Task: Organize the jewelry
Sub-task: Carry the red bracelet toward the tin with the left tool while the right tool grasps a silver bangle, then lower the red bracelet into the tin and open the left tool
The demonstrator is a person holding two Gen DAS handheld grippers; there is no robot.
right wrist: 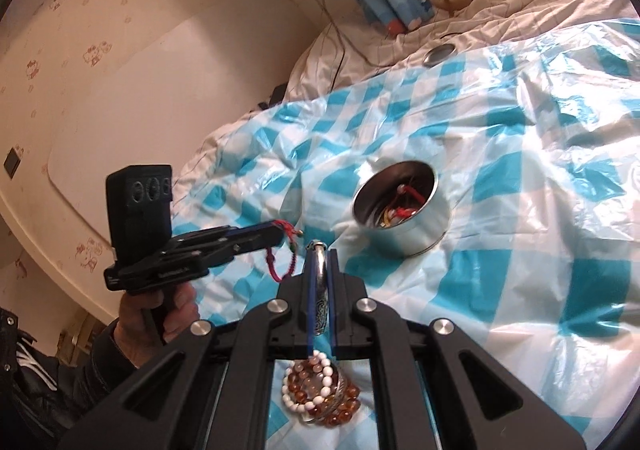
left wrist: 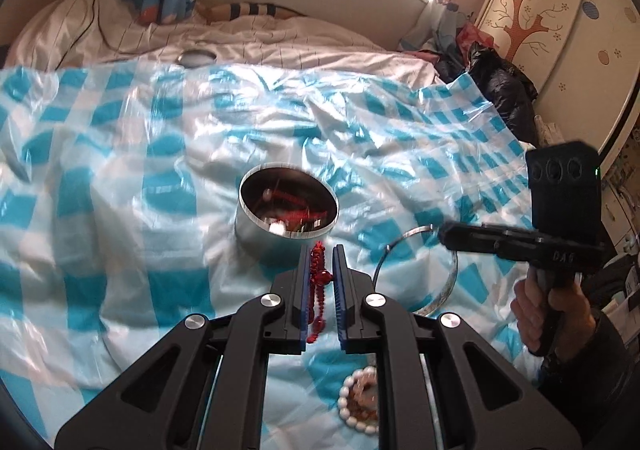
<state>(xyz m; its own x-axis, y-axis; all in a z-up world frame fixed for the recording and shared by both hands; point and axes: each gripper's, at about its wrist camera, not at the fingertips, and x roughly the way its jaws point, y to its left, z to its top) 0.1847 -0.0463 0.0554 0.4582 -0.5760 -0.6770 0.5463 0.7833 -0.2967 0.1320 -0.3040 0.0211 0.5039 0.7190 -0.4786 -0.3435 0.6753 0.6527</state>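
Jewelry sits in both claws above a blue-checked plastic sheet (left wrist: 120, 178) spread over a bed. Left gripper (left wrist: 324, 282) is clenched on a red bead string (left wrist: 319, 286), which dangles between its blue pads. Right gripper (right wrist: 320, 282) is clenched on a silver bangle (right wrist: 320, 290), seen at 3 o'clock in the left view. A round metal tin (left wrist: 280, 222) at 12 o'clock holds red cords. Beaded bracelets (right wrist: 320, 390) lie at 6 o'clock on the sheet
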